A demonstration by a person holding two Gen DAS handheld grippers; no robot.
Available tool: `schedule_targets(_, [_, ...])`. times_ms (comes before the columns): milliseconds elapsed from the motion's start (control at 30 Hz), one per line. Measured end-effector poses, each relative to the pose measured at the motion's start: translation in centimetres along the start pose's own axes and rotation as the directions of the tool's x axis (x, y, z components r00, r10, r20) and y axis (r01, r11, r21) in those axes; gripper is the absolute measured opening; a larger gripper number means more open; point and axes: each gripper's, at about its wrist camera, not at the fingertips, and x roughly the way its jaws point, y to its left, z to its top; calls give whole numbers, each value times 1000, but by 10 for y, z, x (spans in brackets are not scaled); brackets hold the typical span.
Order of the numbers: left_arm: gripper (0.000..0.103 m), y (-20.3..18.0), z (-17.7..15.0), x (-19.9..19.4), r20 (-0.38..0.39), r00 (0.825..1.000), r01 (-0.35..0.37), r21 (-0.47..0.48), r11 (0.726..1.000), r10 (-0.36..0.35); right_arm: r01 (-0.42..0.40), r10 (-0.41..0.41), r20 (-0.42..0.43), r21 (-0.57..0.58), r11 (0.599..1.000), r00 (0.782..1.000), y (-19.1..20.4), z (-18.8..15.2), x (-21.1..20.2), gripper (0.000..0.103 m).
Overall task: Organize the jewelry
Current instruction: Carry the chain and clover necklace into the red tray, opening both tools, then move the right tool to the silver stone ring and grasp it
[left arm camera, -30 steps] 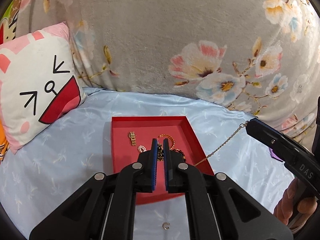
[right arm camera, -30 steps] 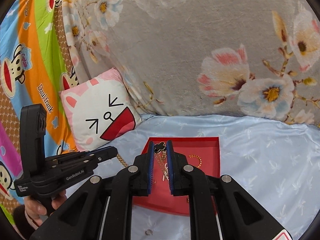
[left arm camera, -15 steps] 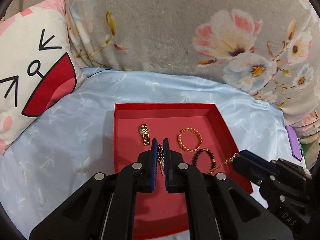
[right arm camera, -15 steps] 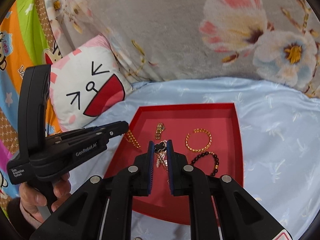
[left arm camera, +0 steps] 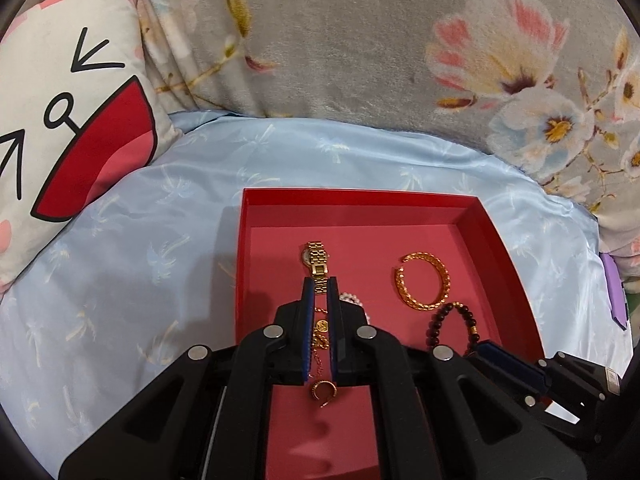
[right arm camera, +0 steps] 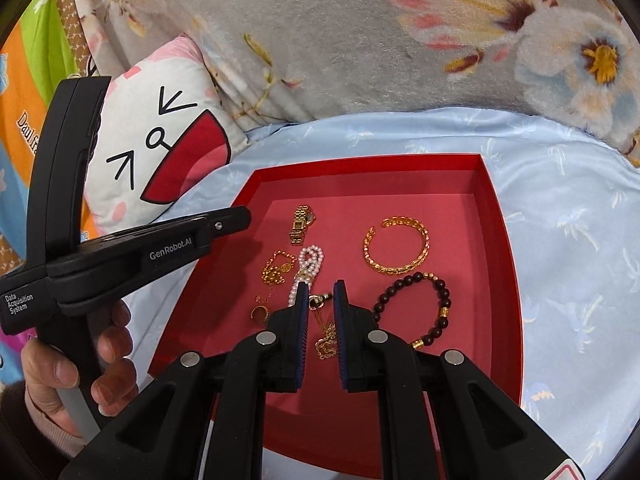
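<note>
A red tray (left arm camera: 500,232) (right arm camera: 496,208) lies on the blue sheet and holds a gold watch (left arm camera: 317,261) (right arm camera: 301,220), a gold bangle (left arm camera: 423,284) (right arm camera: 396,246), a dark bead bracelet (left arm camera: 452,326) (right arm camera: 416,308), a pearl strand (right arm camera: 306,270) and a small ring (left arm camera: 324,390) (right arm camera: 260,313). A gold chain necklace lies in the tray, one end (left arm camera: 320,334) between my left gripper's (left arm camera: 320,286) fingers, the other (right arm camera: 326,336) between my right gripper's (right arm camera: 321,288) fingers. Both grippers stand slightly open, low over the tray; the chain rests loose.
A cat-face pillow (left arm camera: 60,128) (right arm camera: 160,140) leans at the left. A grey floral blanket (left arm camera: 360,40) rises behind the tray. A purple object (left arm camera: 614,296) lies at the right edge. The blue sheet (left arm camera: 120,280) surrounds the tray.
Both grippers came down to the tray and opened a little. The gold chain they held stretched between them now lies slack on the tray floor.
</note>
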Motion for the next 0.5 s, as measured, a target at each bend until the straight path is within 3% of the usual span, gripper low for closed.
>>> schedule_targets(133, [23, 8, 0, -8, 12, 1000, -3, -37, 999, 4, 4, -5, 26, 6, 1000, 1000, 0, 0, -9, 25])
schedule_targets(300, [31, 14, -8, -43, 64, 998, 1, -51, 999, 2, 1, -2, 83, 2, 1000, 997, 5, -9, -46, 33])
schedule_targets(500, [42, 19, -38, -96, 105, 994, 40, -80, 996, -31, 4, -2, 126, -12, 1000, 992, 20, -48, -105, 40])
